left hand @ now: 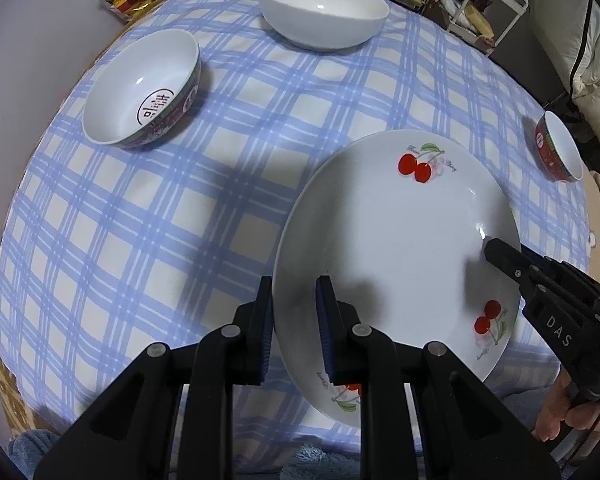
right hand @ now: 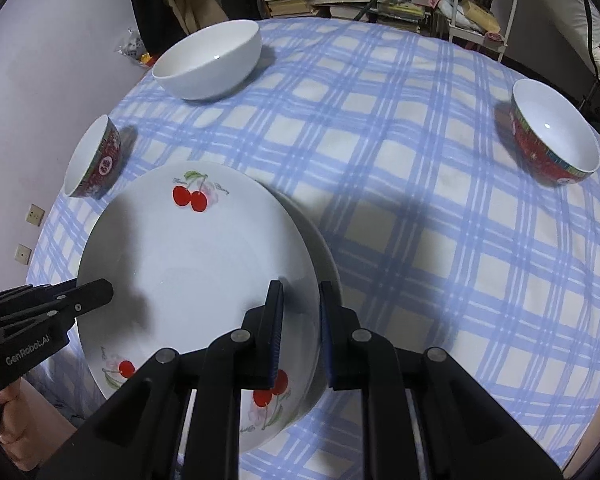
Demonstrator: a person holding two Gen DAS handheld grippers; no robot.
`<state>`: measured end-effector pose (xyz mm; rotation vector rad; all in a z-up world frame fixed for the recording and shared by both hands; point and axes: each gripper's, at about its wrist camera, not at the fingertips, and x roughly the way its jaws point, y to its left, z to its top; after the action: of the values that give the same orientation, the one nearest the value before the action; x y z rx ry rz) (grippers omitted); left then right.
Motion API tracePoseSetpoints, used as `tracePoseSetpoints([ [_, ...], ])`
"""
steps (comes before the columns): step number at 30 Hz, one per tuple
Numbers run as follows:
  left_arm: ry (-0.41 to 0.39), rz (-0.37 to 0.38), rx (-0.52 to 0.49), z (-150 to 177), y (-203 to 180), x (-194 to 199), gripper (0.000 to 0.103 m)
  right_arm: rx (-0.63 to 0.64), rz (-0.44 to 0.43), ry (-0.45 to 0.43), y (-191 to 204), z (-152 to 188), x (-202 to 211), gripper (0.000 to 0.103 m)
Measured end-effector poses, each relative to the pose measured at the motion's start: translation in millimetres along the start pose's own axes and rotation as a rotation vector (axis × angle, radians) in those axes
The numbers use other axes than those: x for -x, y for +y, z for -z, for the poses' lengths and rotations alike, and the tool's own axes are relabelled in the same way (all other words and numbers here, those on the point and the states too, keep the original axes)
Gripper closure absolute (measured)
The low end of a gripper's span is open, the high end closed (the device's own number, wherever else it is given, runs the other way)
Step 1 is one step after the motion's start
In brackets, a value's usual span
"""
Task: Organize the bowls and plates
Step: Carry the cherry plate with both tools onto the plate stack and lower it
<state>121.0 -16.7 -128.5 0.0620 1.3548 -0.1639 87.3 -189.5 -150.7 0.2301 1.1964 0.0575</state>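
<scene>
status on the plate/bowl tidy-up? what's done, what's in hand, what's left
Done: nothing clearly finished, though the right wrist view shows a second rim under the cherry plate, so it may be going onto another plate.
In hand: left gripper and right gripper each clamp opposite edges of that plate.
Left: white bowl and two red-patterned bowls sit apart on the checked tablecloth, unstacked.

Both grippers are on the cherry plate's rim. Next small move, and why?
Probably lower it and let go. The left gripper and right gripper each clamp an opposite rim of the cherry plate; the right wrist view shows a second plate's edge just beneath, slightly offset. Whether it already rests there, I cannot tell.
</scene>
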Motion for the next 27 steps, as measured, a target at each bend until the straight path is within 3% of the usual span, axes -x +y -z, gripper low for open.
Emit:
tracePoseSetpoints([
  [10,0.038,-0.027,-0.010,1,1,-13,0.084,0.018,0.014,0.015,4,0,-8,0.084],
  [27,0.015,-0.071,-0.035,0,-7,-18,0.081,0.049,0.044,0.000,9,-1,-8,0.085],
])
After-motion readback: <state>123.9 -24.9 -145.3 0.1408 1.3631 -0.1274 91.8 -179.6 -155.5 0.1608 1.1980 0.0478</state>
